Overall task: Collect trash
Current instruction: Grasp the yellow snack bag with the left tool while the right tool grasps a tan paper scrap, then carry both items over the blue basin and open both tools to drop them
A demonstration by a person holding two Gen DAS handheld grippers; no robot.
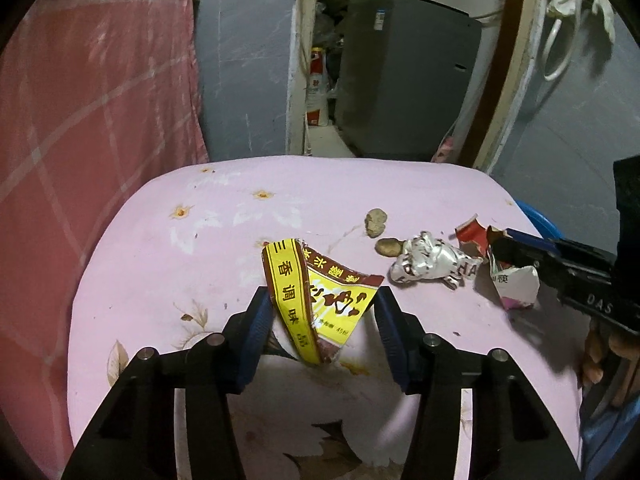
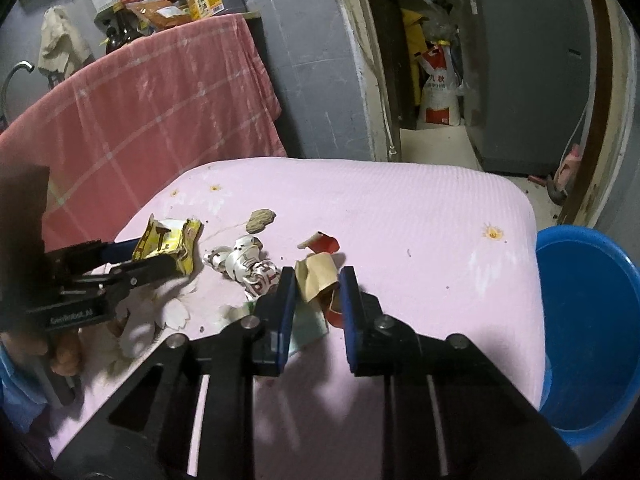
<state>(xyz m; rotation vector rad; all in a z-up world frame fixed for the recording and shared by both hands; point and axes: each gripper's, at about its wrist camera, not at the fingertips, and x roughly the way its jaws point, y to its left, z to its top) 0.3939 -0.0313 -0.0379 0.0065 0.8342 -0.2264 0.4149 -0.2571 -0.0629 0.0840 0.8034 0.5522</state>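
The left gripper (image 1: 320, 300) has its jaws clamped on a yellow and brown packet (image 1: 320, 300), which stands up between them off the pink flowered surface (image 1: 180, 264). To the right of those jaws lie a small brown lump (image 1: 387, 246) and a crumpled silver wrapper (image 1: 430, 260), with a second lump (image 1: 375, 222) just beyond. Further right, the right gripper (image 2: 318, 280) grips a torn scrap of brown and red paper (image 2: 316, 276) in its jaws. A blue bucket (image 2: 588, 320) sits beyond the surface's edge, right of those jaws.
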